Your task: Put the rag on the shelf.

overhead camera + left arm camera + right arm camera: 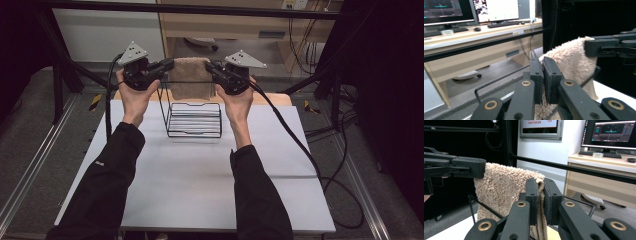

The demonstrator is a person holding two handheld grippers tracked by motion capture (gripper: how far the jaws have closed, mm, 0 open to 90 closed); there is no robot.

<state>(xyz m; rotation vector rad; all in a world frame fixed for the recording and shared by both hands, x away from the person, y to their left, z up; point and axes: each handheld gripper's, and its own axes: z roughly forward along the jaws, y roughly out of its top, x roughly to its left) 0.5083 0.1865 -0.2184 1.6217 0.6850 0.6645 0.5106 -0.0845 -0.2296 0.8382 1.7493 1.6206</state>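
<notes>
My left gripper and right gripper each pinch a top corner of the fuzzy tan towel, jaws squeezed tight. It hangs over the empty black wire rack near the white tabletop's far edge.

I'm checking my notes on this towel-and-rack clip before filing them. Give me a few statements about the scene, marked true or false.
1. Both grippers pinch the towel at its top corners. True: the left gripper and the right gripper are each shut on it.
2. The towel lies flat on the table. False: it hangs in the air, above the far side of the wire rack.
3. The wire rack stands on the table. True.
4. The towel is dark blue. False: it is beige.
</notes>
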